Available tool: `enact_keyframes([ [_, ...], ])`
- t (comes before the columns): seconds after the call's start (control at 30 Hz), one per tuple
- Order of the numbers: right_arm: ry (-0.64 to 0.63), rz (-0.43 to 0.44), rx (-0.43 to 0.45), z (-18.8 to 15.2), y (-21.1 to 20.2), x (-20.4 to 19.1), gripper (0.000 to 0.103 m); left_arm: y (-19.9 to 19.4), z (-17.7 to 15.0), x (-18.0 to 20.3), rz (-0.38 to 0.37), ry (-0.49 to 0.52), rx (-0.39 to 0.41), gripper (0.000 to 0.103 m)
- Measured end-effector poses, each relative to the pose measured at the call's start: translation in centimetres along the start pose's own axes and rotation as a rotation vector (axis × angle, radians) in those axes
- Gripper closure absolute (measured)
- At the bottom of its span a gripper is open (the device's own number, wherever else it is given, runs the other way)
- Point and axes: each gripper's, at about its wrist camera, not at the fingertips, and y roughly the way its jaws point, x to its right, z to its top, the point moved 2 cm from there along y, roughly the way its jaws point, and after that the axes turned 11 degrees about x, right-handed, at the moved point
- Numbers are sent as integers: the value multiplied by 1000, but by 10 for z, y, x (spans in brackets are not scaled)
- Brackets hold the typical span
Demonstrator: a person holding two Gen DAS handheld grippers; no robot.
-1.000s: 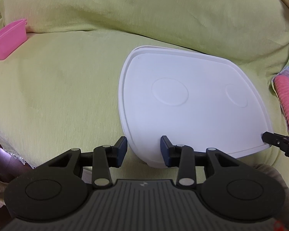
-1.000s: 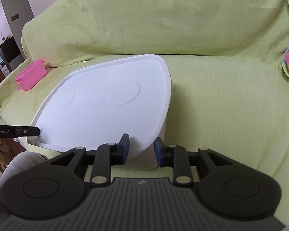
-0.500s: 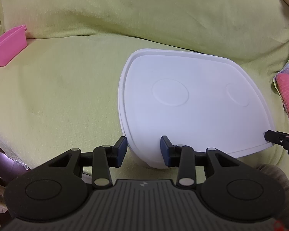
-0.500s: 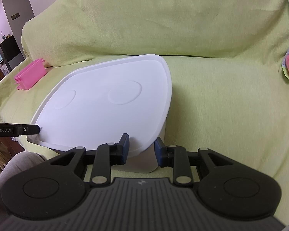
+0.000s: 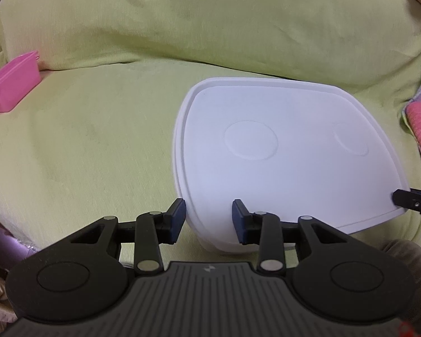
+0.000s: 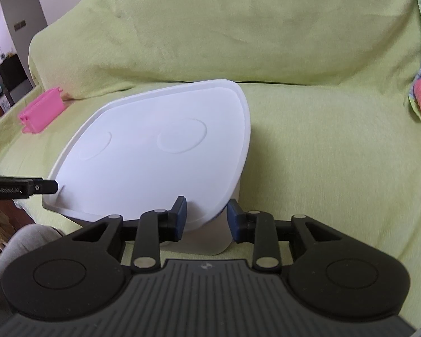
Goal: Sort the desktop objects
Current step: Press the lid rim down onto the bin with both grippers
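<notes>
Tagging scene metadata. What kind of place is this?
Most likely a home living room. The white lidded box and pink container sit on a sofa draped in a green cover, not a desk; shelves and a dark cabinet show at the far left of the right wrist view.

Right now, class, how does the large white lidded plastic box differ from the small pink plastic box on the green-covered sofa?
The large white lidded plastic box is much bigger than the small pink plastic box. The white box is closed by a flat lid; the pink box looks open-topped. The white box sits just ahead of both grippers' fingers; the pink box lies far off at the sofa's left end. Both are plastic and rest on the green-covered sofa.
</notes>
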Motion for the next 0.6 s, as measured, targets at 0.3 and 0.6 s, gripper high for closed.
enact_keyframes([
  [0.3, 20, 3, 18, 3, -3, 2, 72, -5, 4, -6, 6, -21, -8, 63],
  [0.6, 18, 1, 34, 6, -6, 3, 70, -15, 2, -6, 6, -23, -3, 63],
])
